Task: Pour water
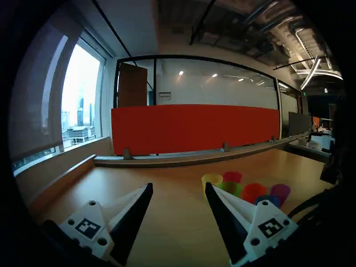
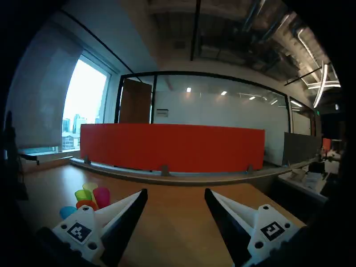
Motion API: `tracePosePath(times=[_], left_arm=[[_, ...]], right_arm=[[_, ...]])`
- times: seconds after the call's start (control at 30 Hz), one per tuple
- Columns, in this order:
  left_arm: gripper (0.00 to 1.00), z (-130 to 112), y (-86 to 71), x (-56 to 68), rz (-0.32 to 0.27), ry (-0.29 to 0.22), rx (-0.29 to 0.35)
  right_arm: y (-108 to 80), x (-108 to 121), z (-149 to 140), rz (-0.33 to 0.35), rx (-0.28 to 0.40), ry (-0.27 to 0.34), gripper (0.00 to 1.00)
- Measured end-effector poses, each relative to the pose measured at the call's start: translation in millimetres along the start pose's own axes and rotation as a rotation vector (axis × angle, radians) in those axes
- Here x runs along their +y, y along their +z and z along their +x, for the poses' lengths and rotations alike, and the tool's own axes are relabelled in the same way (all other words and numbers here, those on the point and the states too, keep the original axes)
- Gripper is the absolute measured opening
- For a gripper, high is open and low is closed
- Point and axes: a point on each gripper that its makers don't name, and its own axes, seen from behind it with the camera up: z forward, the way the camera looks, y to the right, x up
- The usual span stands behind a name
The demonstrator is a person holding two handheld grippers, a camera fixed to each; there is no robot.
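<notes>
Several coloured plastic cups stand in a cluster on the wooden table (image 1: 178, 222): a yellow cup (image 1: 212, 180), a pink cup (image 1: 232, 176), a green cup (image 1: 232, 188), an orange cup (image 1: 253, 192), a purple cup (image 1: 280, 192) and a blue cup (image 1: 268, 199). My left gripper (image 1: 179, 190) is open, low over the table, with the cups just beyond its right finger. In the right gripper view the same cluster sits at lower left: yellow cup (image 2: 90, 186), green cup (image 2: 82, 195), pink cup (image 2: 101, 196), orange cup (image 2: 86, 204), blue cup (image 2: 68, 211). My right gripper (image 2: 175, 192) is open and holds nothing.
A red divider panel (image 1: 196, 128) runs along the table's far edge on a raised ledge. A large window (image 1: 78, 107) lies to the left. Behind the panel is a glass-walled room. Dark desks and office gear (image 2: 311, 173) stand at the right.
</notes>
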Motion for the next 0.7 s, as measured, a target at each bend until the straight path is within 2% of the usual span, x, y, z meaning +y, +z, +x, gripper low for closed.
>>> tracePosePath(times=[0.47,0.7], left_arm=[[0.87,21,6.4,1.3,-0.039,0.031,-0.035],[0.87,41,9.9,-0.1,-0.038,0.014,-0.021]], right_arm=[[8.6,-3,19,0.033,-0.028,-0.007,0.99],[14.1,-11,31,0.066,-0.039,0.015,0.99]])
